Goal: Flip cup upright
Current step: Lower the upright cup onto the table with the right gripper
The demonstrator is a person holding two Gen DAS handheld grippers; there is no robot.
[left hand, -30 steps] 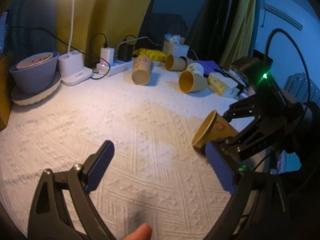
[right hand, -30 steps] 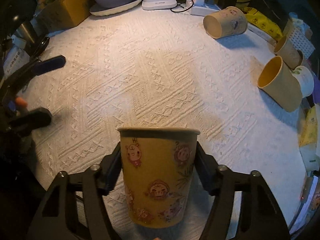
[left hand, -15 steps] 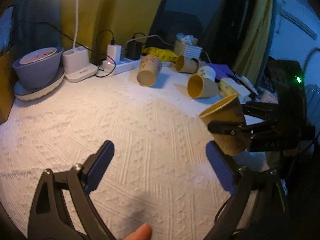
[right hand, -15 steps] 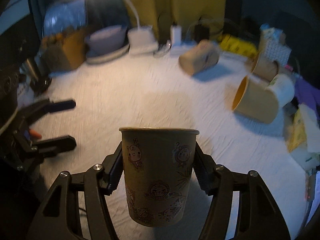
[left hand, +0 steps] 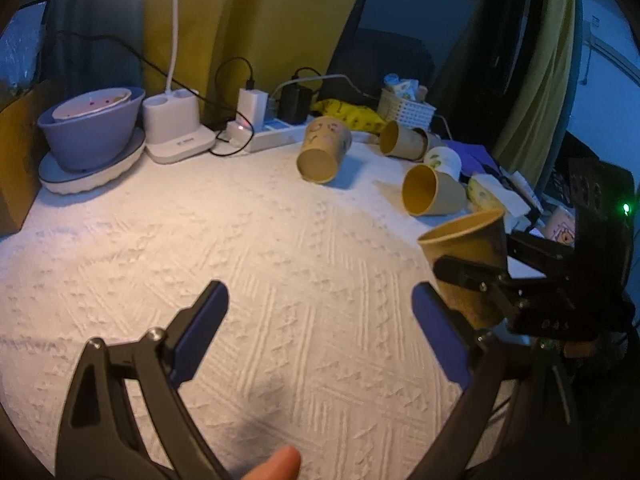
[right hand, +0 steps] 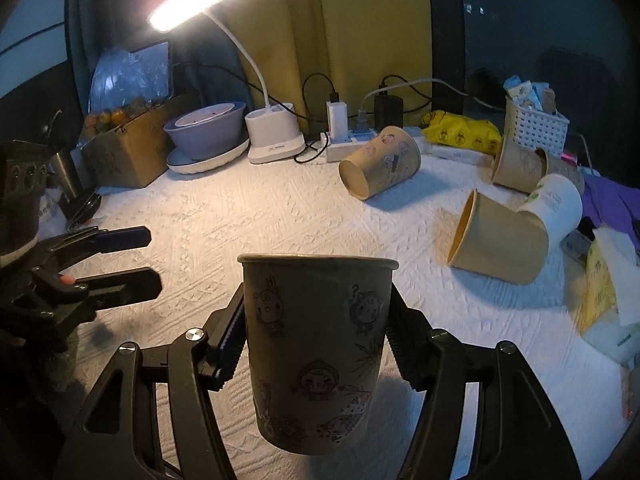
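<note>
My right gripper [right hand: 316, 340] is shut on a tan paper cup with cartoon prints [right hand: 316, 344], held upright, mouth up, just above the white tablecloth [right hand: 224, 216]. In the left wrist view the same cup [left hand: 466, 256] sits at the right, clamped by the right gripper [left hand: 476, 264]. My left gripper [left hand: 320, 336] is open and empty, low over the cloth to the left of the cup. It also shows in the right wrist view [right hand: 128, 260] at the left edge. A thumb tip shows at the bottom of the left wrist view.
Several paper cups lie on their sides at the back right: a printed one [right hand: 380, 162], a plain one [right hand: 498, 238], a white one [right hand: 554, 204]. A lamp base [right hand: 274, 134], power strip [right hand: 348, 142], purple bowl [right hand: 206, 130], white basket [right hand: 534, 126] line the back.
My right gripper has turned the cup from lying tilted to upright and its view has swung up from the cloth to the room. The left gripper stayed open in place.
</note>
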